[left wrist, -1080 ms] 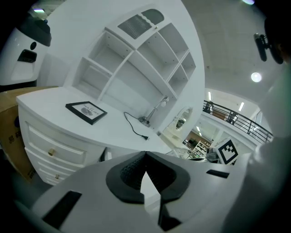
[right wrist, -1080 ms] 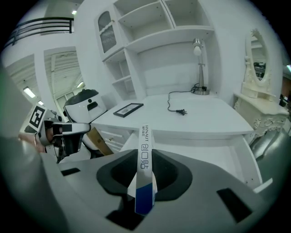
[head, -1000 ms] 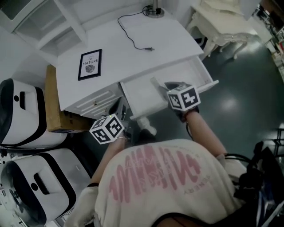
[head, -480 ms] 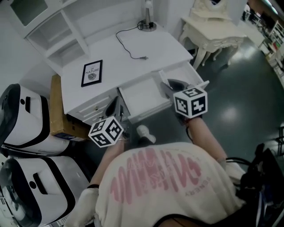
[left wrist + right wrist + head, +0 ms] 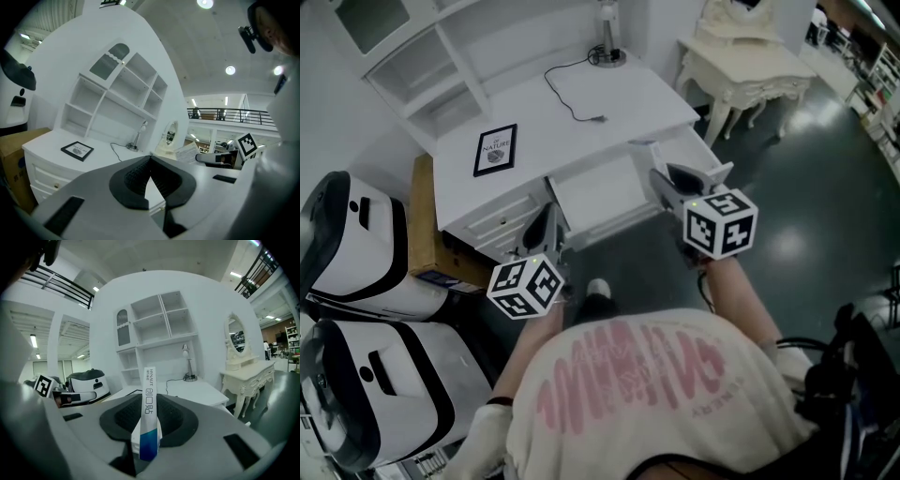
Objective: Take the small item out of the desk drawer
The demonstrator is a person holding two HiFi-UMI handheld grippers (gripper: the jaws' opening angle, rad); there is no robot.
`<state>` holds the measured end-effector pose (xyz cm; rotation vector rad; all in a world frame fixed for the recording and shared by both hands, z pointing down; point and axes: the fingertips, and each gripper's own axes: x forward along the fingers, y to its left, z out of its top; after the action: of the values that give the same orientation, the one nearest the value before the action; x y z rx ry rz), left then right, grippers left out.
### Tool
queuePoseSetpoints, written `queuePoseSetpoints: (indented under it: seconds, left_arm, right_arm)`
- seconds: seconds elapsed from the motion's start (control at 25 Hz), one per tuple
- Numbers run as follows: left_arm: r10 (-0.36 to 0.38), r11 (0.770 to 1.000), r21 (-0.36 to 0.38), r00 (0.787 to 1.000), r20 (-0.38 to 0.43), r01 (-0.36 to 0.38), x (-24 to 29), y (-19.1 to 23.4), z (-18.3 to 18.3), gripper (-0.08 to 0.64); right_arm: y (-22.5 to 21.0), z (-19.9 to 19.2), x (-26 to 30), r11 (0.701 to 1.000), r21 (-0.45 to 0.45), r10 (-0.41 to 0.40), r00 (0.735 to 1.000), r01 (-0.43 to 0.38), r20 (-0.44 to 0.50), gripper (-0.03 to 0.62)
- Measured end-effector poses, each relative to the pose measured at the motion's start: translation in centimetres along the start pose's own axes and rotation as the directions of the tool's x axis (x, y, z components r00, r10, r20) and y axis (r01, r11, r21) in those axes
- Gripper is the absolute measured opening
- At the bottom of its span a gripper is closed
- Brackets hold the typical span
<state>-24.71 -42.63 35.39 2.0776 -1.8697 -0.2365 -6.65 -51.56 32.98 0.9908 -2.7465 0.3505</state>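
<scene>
The white desk (image 5: 572, 117) has its drawer (image 5: 600, 192) pulled open toward me. My right gripper (image 5: 667, 183) hangs above the drawer's right end. It is shut on a small white and blue box (image 5: 147, 418), which stands upright between the pads (image 5: 126, 416) with its printed top poking out past the jaws. My left gripper (image 5: 548, 220) hovers near the drawer's left front corner. Its jaws are shut with nothing in them, the tips meeting in the left gripper view (image 5: 150, 157).
A framed picture (image 5: 494, 150), a loose cable (image 5: 572, 94) and a lamp base (image 5: 607, 52) sit on the desktop under white shelves (image 5: 422, 66). A cardboard box (image 5: 422, 225) and two white and black machines (image 5: 347, 253) stand to the left. A cream dressing table (image 5: 750, 66) stands to the right.
The right gripper has lifted and drawn back from the drawer with the small box in it. The left gripper has shifted slightly. The head view has pulled back from the desk.
</scene>
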Motion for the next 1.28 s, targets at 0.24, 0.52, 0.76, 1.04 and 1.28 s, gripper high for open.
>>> queuePoseSetpoints:
  seconds: [0.24,0.52,0.76,1.04,1.28]
  left_arm:
    - [0.007,1.0,-0.015,1.0,-0.019,-0.008,-0.3,-0.5,-0.6,0.029]
    - [0.014,0.999,-0.03,0.999,-0.033,-0.015,0.0,-0.6,-1.6,0.029]
    - [0.012,0.999,-0.03,0.999,-0.033,-0.013,0.8,-0.7,-1.6,0.029]
    - [0.004,0.999,-0.033,0.999,-0.044,-0.005,1.7,-0.6,-1.6,0.029]
    - [0.004,0.999,-0.036,0.999,-0.046,-0.006,2.5,-0.2,-1.8,0.029]
  right_arm:
    - [-0.8,-1.1,-0.7,1.0,0.02,-0.006,1.0,0.007,-0.019,0.104]
    - [-1.8,-1.6,-0.7,0.999,0.042,0.001,1.0,0.0,-0.022,0.104]
    - [-2.6,-1.9,-0.5,0.999,0.034,-0.011,0.999,0.012,-0.033,0.104]
    - [-3.1,-2.0,0.2,1.0,0.02,-0.02,0.998,0.021,-0.051,0.104]
    - [-3.7,-2.5,0.8,0.999,0.024,-0.025,0.998,0.027,-0.065,0.104]
